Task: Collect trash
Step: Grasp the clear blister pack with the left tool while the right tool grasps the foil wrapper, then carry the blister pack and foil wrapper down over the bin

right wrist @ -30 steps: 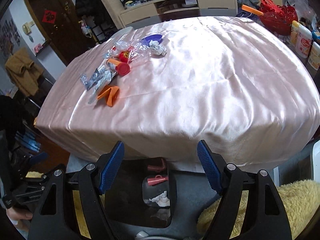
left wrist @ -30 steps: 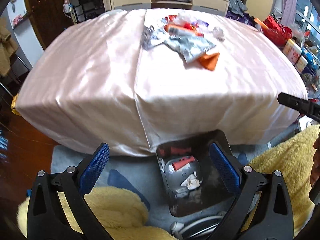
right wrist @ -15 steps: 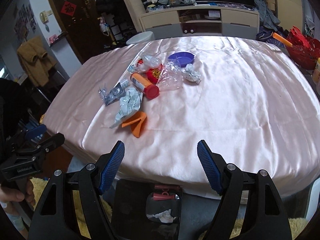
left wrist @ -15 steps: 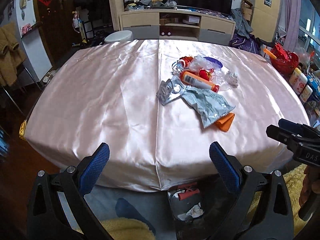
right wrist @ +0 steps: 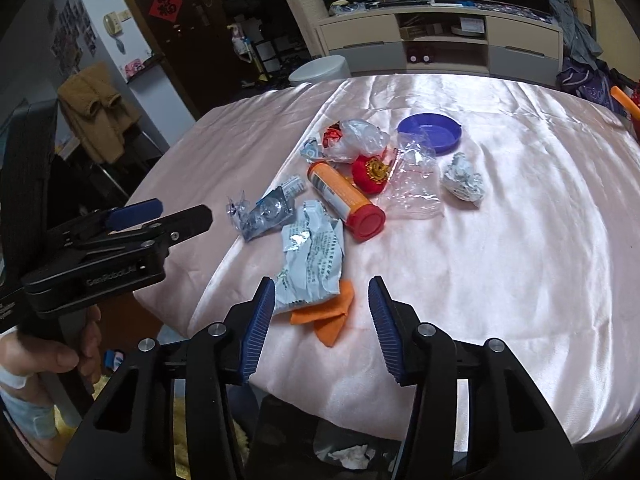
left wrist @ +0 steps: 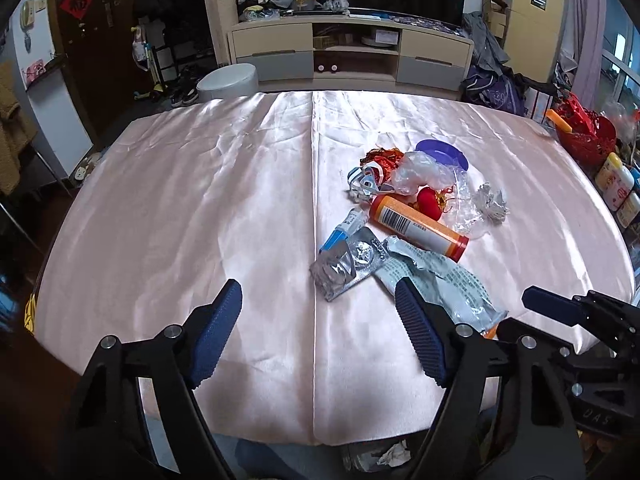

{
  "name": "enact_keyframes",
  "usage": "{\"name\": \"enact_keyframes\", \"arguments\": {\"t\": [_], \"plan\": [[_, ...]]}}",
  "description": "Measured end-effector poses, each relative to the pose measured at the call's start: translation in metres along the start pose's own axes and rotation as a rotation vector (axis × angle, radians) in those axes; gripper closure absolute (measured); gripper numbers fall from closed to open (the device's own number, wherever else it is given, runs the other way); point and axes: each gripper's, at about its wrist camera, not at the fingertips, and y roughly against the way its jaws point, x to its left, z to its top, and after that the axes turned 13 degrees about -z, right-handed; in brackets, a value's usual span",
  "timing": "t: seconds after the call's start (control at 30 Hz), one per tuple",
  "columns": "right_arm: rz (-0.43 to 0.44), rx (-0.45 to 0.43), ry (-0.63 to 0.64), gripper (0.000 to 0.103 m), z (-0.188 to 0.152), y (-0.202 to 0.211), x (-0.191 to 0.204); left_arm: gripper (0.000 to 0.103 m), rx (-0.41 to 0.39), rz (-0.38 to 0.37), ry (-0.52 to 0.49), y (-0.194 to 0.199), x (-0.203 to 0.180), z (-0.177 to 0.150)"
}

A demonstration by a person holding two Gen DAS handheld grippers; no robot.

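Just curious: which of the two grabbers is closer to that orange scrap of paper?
Right. The right gripper hovers open right over the orange scrap; the left gripper is off to its left.

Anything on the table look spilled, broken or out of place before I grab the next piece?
Nothing looks spilled. The orange tube lies on its side with its red cap on, among crumpled wrappers. The purple dish at the pile's far edge looks intact, so it may not be trash. Both grippers are open and hold nothing.

Bare tablecloth [left wrist: 200, 208] left of trash pile [left wrist: 408, 216]

Pink satin tablecloth [left wrist: 200, 208]; TV cabinet [left wrist: 352, 54] behind; grey stool [left wrist: 228, 80].
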Motion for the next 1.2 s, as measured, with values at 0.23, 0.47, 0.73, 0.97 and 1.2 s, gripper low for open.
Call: {"name": "enact_keyframes", "arguments": {"t": [0.23,0.47,0.73,0.97,1.2], "plan": [[0.0,0.056,0.012,0.054,0.003,-0.028,0.009,0.033,0.061,0.001,0.013,-0.04,0.009,0.007],[0.013,0.06,0.023,0.068,0.006,-0.038,0.013,0.059,0.078,-0.036,0.032,-0.057,0.02,0.011],[-0.018,0.005,0.029,0.087,0.015,-0.025,0.008,0.08,0.06,-0.044,0.021,-0.052,0.018,0.013],[-0.047,-0.069,0.04,0.092,0.019,0.005,0.004,0.081,-0.025,-0.001,-0.025,-0.017,0.004,0.016],[-0.069,-0.141,0.029,0.092,0.02,0.052,0.003,0.081,-0.088,-0.014,-0.062,0.032,-0.02,0.011]]}}
